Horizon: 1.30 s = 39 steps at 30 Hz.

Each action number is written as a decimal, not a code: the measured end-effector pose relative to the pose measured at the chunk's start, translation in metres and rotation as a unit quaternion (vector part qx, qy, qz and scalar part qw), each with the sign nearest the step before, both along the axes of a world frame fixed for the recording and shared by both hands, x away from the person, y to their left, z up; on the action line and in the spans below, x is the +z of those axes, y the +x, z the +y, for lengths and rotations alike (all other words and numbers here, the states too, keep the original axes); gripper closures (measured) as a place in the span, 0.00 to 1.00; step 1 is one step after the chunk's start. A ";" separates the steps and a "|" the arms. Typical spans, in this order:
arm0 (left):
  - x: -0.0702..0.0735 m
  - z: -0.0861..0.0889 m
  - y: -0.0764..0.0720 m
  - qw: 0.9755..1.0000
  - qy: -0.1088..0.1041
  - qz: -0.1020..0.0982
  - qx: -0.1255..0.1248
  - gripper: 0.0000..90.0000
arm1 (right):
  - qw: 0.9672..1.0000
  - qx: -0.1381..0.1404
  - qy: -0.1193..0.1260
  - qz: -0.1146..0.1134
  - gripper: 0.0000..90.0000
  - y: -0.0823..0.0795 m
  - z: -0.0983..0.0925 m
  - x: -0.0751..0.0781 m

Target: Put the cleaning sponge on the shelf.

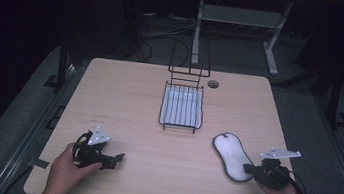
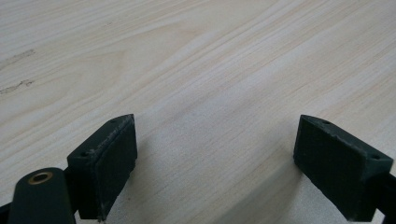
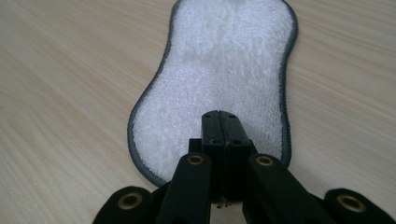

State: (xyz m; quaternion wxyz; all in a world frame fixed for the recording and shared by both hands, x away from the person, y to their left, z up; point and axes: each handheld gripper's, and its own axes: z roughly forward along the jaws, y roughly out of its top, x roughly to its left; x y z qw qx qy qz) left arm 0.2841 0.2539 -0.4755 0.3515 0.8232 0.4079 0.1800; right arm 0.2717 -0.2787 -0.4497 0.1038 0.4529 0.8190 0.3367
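White cloth pad [image 1: 231, 155] lies flat on table [image 1: 129, 101], right of wire rack [image 1: 182, 107]; right gripper [image 3: 220, 122] over pad's near end, jaws pressed together, whether pinching pad unclear; left gripper [image 2: 215, 154] well apart at table's left, jaws spread over bare wood

Black left gripper [image 2: 215, 158] and right gripper [image 3: 219, 126], brass-riveted, grey-plated.

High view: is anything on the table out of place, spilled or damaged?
Nothing stands out. The wire rack stands upright and straight at the table's far middle, and the white pad lies flat near the right gripper. No spill or damage shows, apart from faint dark marks on the wood in the left gripper view.
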 end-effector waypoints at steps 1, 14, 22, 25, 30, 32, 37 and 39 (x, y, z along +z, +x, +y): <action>0.000 0.000 0.000 1.000 0.000 0.000 0.000 0.14 | 1.000 -0.005 0.001 0.002 1.00 0.000 -0.002 0.000; 0.000 0.000 0.000 1.000 0.000 0.000 0.000 0.14 | 1.000 -0.020 0.009 0.005 0.95 0.005 -0.018 0.000; 0.000 0.000 0.000 1.000 0.000 0.000 0.000 0.14 | 0.999 -0.033 0.034 -0.015 0.65 0.008 -0.018 0.012; 0.000 0.000 0.000 1.000 0.000 0.000 0.000 0.14 | 0.999 -0.040 0.030 -0.021 0.52 0.011 -0.015 0.013; 0.000 0.000 0.000 1.000 0.000 0.000 0.000 0.14 | 0.999 -0.042 0.018 -0.023 0.33 0.021 -0.009 0.013; 0.000 0.000 0.000 1.000 0.000 0.000 0.000 0.14 | 0.999 -0.041 0.009 -0.020 0.23 0.025 -0.004 0.013; 0.000 0.000 0.000 1.000 0.001 0.000 0.000 0.14 | 0.999 -0.033 -0.010 -0.003 0.11 0.040 0.008 0.006; 0.000 0.000 0.000 1.000 0.001 0.000 0.000 0.14 | 0.999 -0.031 -0.015 0.002 0.11 0.044 0.011 0.004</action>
